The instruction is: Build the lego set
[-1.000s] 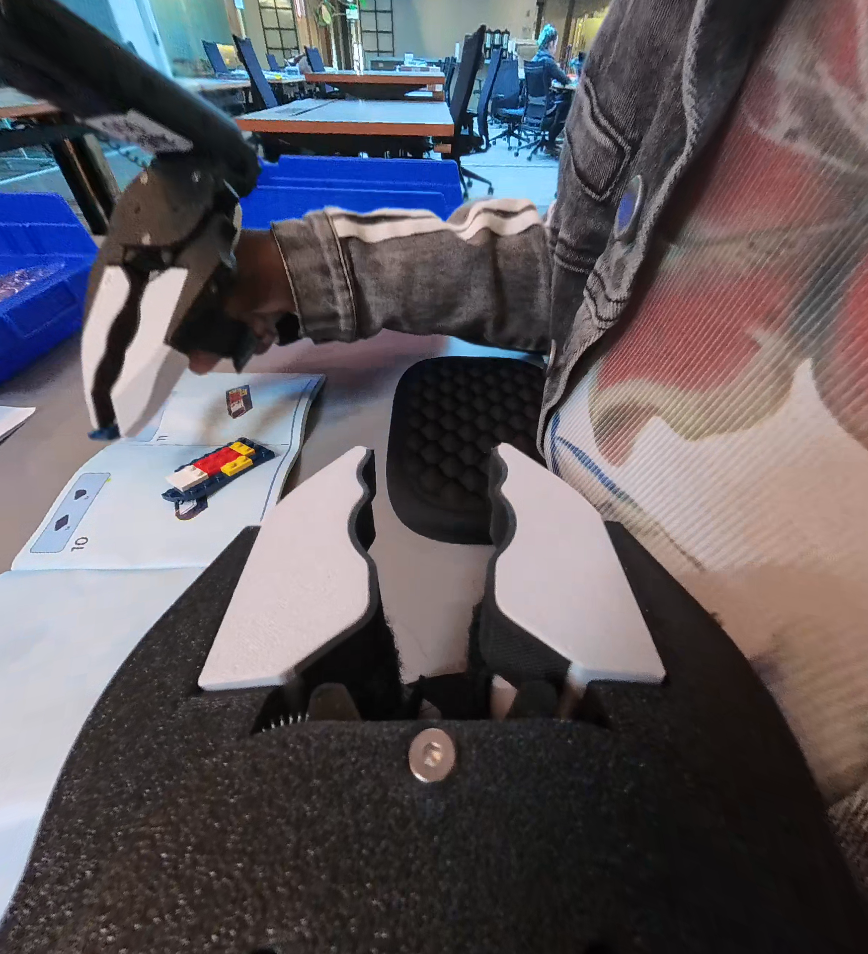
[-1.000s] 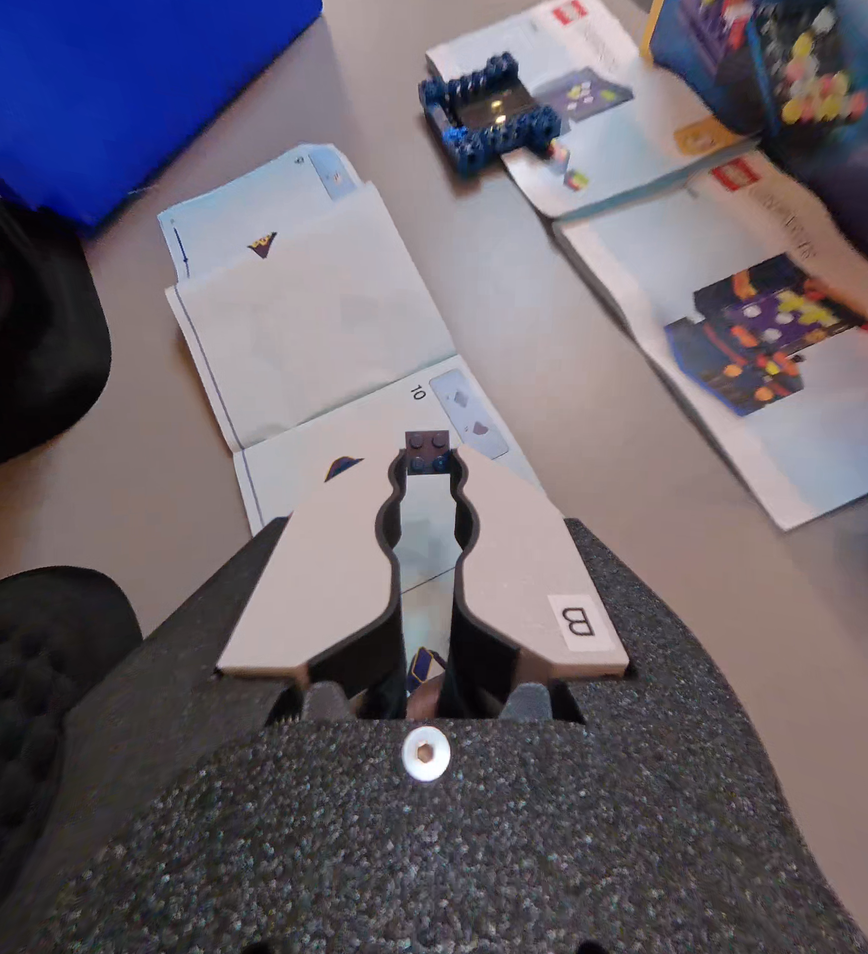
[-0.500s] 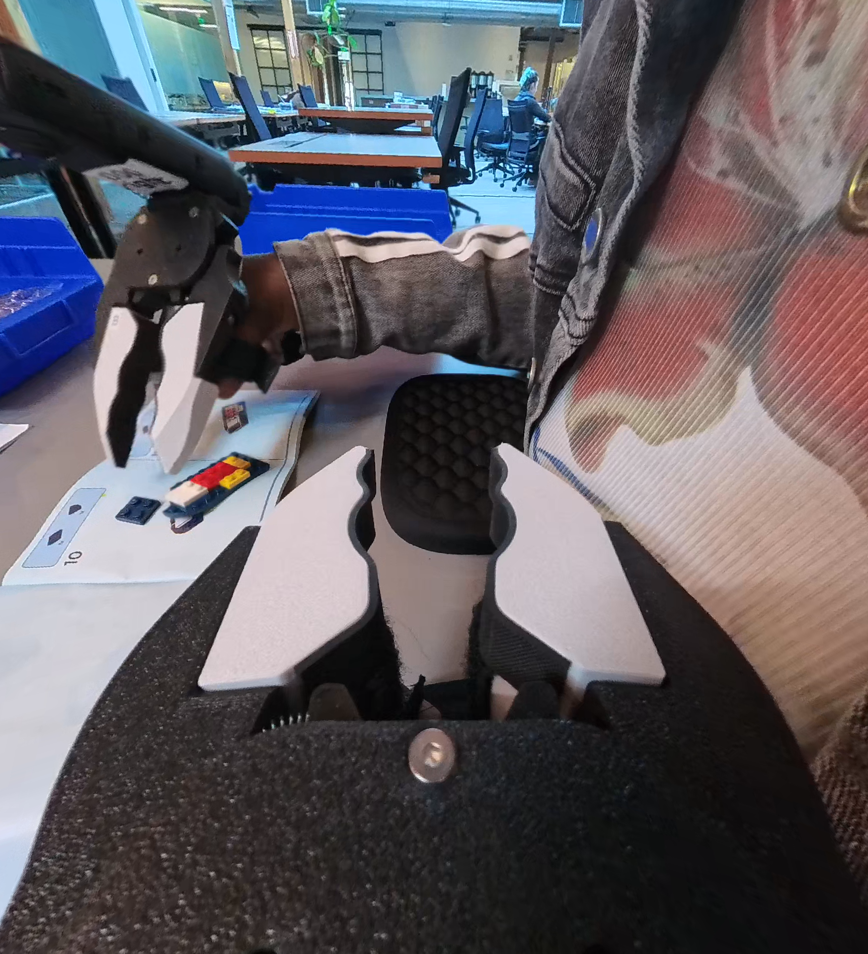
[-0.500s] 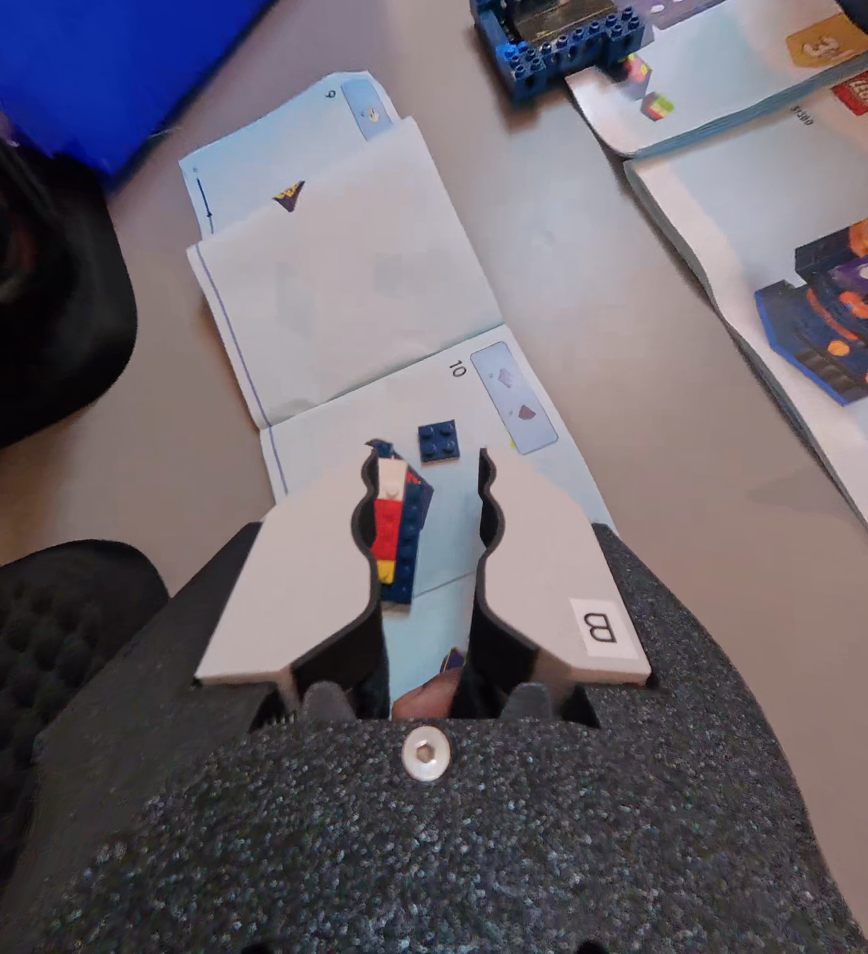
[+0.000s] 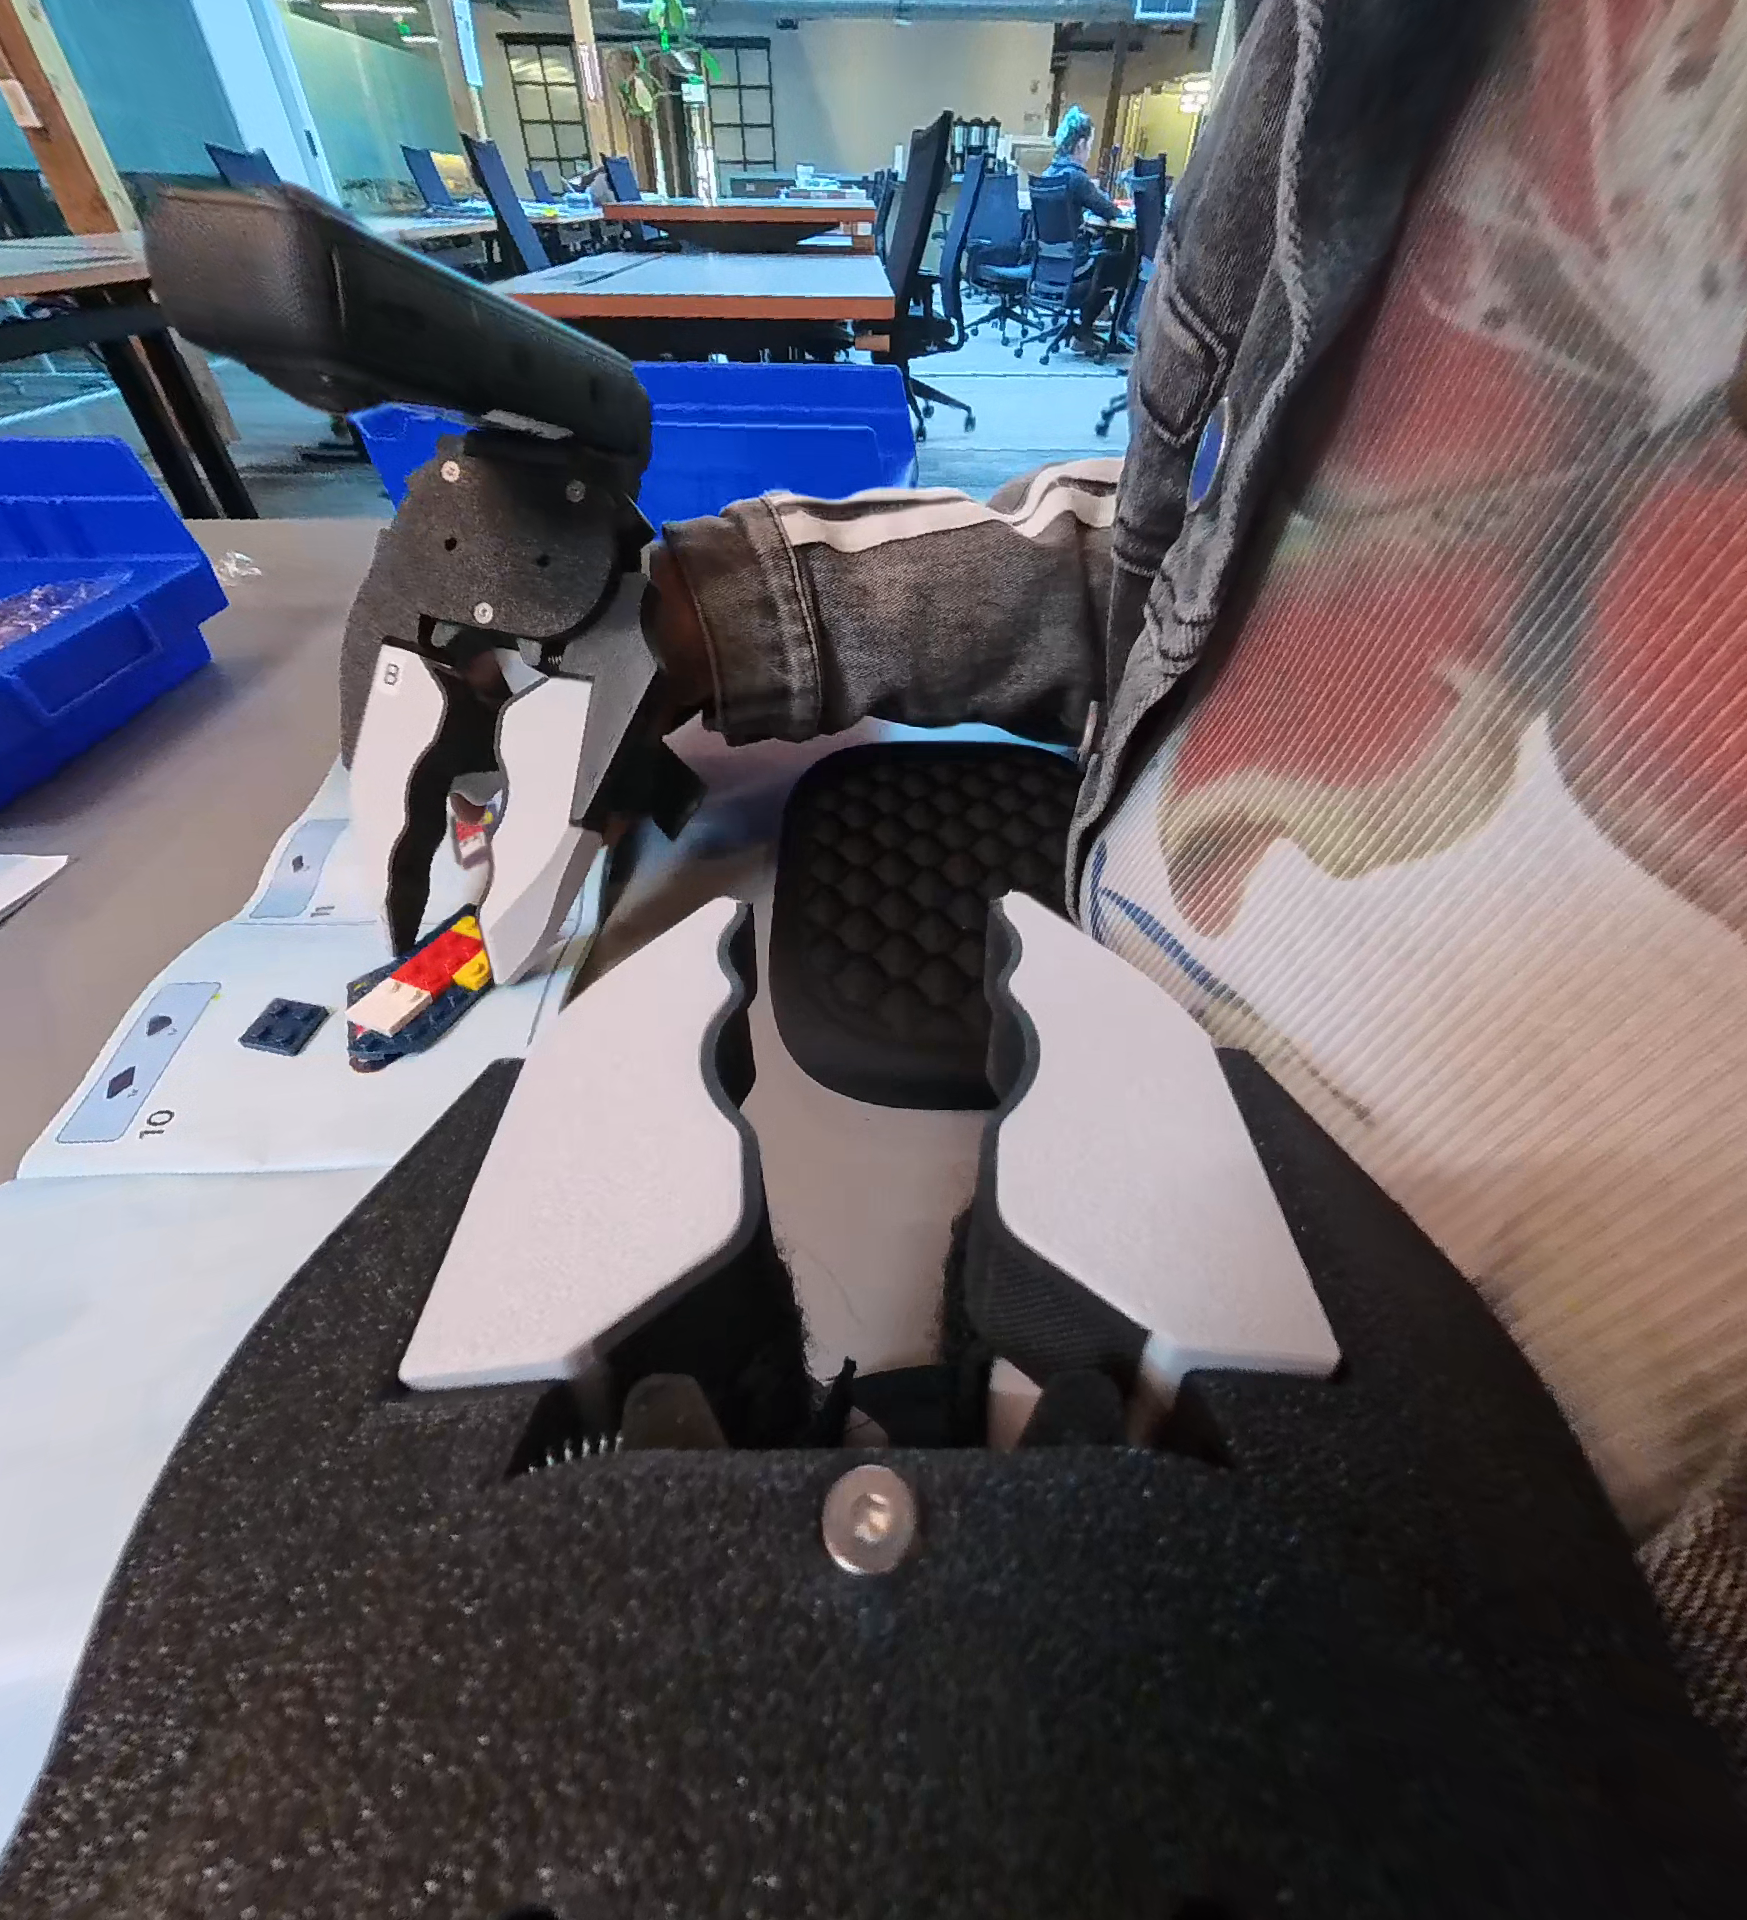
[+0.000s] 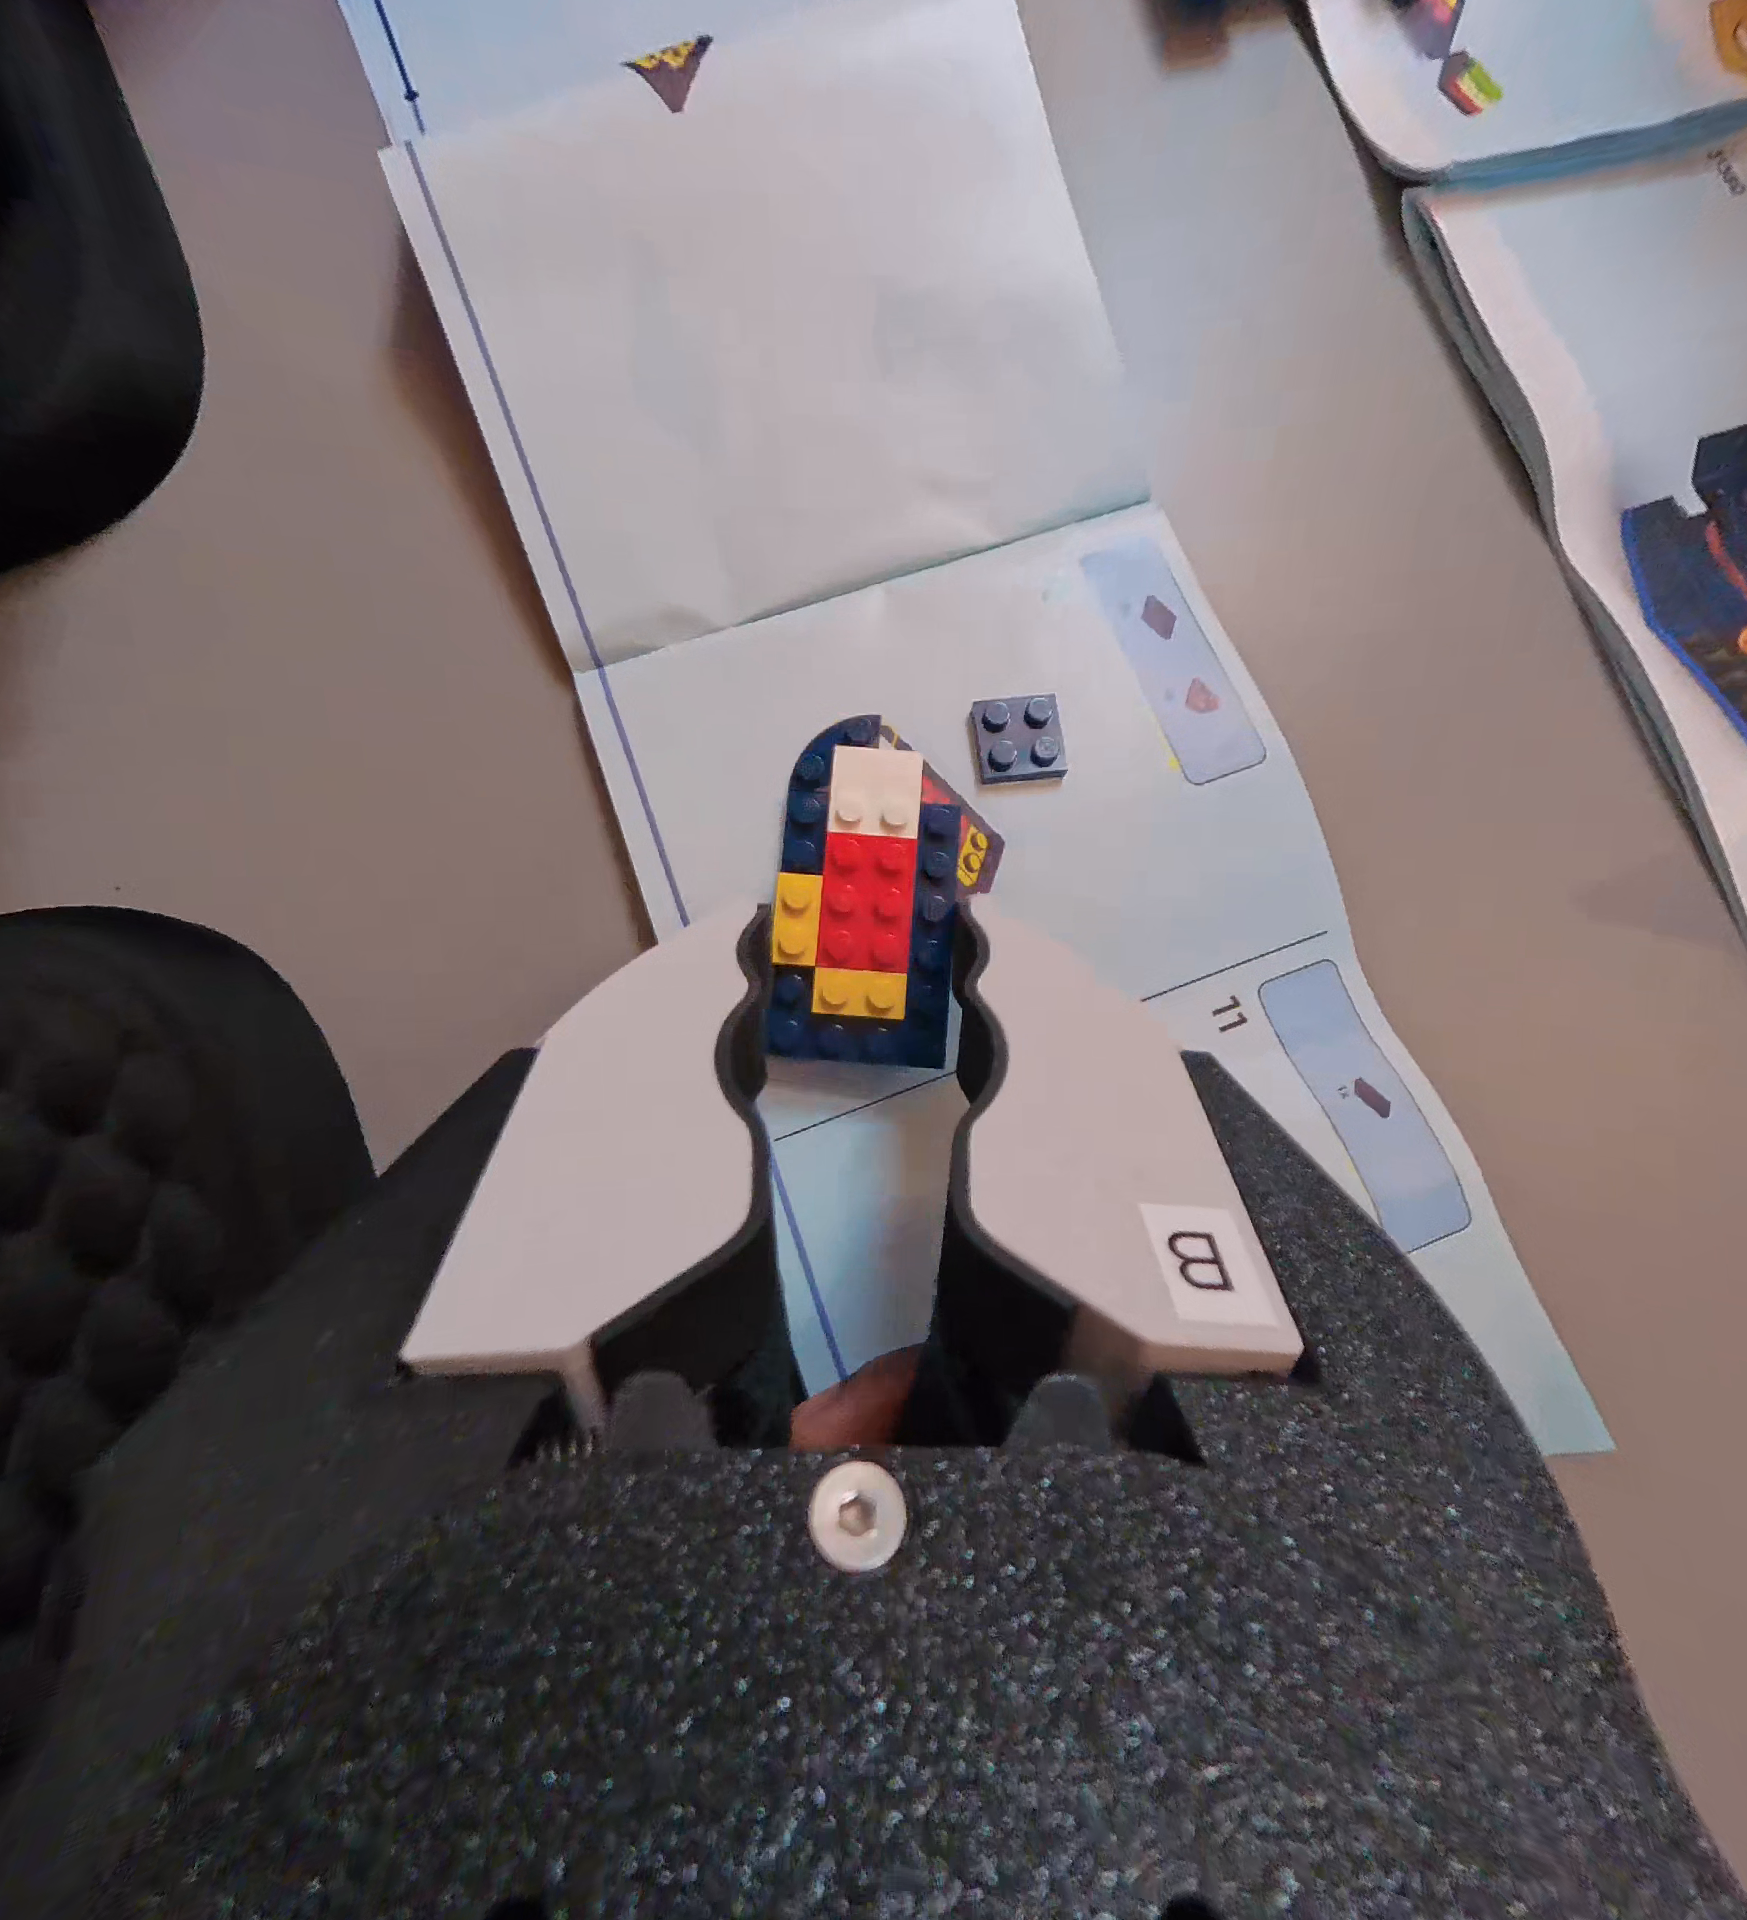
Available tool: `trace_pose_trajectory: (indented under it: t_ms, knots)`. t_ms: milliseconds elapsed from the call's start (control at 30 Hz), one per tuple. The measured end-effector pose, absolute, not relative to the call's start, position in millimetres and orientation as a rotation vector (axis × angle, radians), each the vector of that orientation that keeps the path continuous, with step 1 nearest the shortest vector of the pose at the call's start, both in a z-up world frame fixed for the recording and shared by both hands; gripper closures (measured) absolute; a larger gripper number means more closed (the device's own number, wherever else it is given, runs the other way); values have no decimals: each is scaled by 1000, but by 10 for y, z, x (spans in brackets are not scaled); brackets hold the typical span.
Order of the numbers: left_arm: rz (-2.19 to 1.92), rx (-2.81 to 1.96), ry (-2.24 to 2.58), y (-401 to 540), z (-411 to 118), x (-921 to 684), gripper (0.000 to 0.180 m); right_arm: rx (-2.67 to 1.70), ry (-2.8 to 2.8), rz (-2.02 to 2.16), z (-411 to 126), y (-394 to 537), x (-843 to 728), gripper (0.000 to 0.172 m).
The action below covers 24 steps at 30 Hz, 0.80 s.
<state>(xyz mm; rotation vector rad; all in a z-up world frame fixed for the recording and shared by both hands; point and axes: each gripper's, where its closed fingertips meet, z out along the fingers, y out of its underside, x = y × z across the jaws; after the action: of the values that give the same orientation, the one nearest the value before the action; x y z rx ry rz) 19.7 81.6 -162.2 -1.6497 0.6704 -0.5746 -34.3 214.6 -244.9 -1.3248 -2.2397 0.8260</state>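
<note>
Your right gripper's (image 6: 858,935) jaws are partly closed round the near end of the brick assembly (image 6: 853,894), a dark blue plate topped with white, red and yellow bricks. The pads (image 6: 734,997) sit against its two long edges, though how firmly they press is hard to judge. The assembly lies flat on the open booklet (image 6: 1108,852), which sits in the middle of the table (image 6: 277,727). Because the hold takes only the near end, I would keep the pads square to the long edges and low on the blue plate. That way the far, white-topped end should not swing or pull the page. Just right of that far end lies a small dark square plate (image 6: 1017,738), loose on the same page, so mind it. Your left gripper (image 5: 869,935) has its jaws wide apart with nothing in them. It hangs near your body over a black dimpled pad (image 5: 900,997), well clear of the bricks. More booklets (image 6: 1575,520) lie at the far right, and blue bins (image 5: 38,644) stand beyond.
</note>
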Motion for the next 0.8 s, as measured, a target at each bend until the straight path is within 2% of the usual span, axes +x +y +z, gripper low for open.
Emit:
trace_pose_trajectory:
  t_ms: [367, 800]
  knots:
    - [-578, -1649, 670, 813, -1620, 197, 139, -1222, -2308, 717, -2331, 2328, -347, 139]
    - [-585, -1650, 660, 816, -1618, 188, 139, -1164, -2379, 838, -2242, 2476, -479, 139]
